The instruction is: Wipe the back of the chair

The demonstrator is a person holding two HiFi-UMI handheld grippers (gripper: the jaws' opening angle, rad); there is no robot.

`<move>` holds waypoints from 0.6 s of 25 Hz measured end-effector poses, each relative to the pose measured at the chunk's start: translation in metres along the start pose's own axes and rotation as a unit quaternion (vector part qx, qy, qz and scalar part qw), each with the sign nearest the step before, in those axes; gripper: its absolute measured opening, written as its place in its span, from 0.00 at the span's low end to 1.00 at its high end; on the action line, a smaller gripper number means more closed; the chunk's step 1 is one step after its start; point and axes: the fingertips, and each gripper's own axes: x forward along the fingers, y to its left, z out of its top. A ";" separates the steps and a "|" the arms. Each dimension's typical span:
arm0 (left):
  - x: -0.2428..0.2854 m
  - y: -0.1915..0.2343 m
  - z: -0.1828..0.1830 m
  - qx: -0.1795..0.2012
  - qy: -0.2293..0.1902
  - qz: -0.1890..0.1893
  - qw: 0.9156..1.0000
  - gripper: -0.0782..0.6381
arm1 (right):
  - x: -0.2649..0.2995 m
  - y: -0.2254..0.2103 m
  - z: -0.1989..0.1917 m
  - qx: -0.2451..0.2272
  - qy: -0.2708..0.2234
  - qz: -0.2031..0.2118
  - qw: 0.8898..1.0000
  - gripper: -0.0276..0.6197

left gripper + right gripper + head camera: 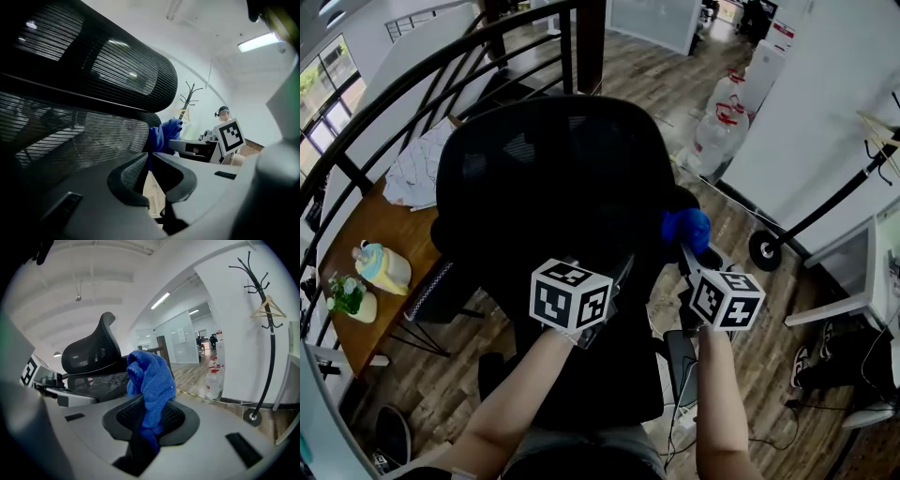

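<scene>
At the centre of the head view stands the black mesh chair [553, 178], its back turned to the person, who stands behind it and looks down over its top. The right tool [149, 423] is clamped on a blue cloth [151, 376]. The bunched cloth stands up out of the jaws, so a soft wad, not hard plastic, meets the mesh. From above, that wad sits at the back's 3 o'clock edge, touching it or just beside it; which cannot be told. This looks like the point where a stroke across the back would start or end.

The left tool [149, 174] has its jaws a little apart with nothing between them; floor shows through the gap. It lies low on the back, toward 6 o'clock, with the mesh close along its left side. It is probably placed there to brace the chair, which may swivel or roll under the wiping push. A wooden tabletop [389, 246] stands at 9 o'clock, well apart.
</scene>
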 end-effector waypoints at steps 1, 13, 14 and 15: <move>-0.004 0.001 -0.001 -0.001 -0.001 0.002 1.000 0.16 | -0.004 0.001 0.000 -0.002 -0.001 -0.001 1.000 0.18; -0.088 0.051 -0.035 -0.044 -0.016 0.073 0.996 0.16 | -0.014 0.089 -0.028 -0.012 -0.002 0.055 0.998 0.18; -0.096 0.055 -0.038 -0.048 -0.019 0.080 0.996 0.16 | -0.013 0.100 -0.030 -0.014 -0.001 0.064 0.998 0.18; -0.104 0.058 -0.040 -0.051 -0.021 0.087 0.995 0.16 | -0.011 0.111 -0.033 -0.017 0.000 0.073 0.997 0.18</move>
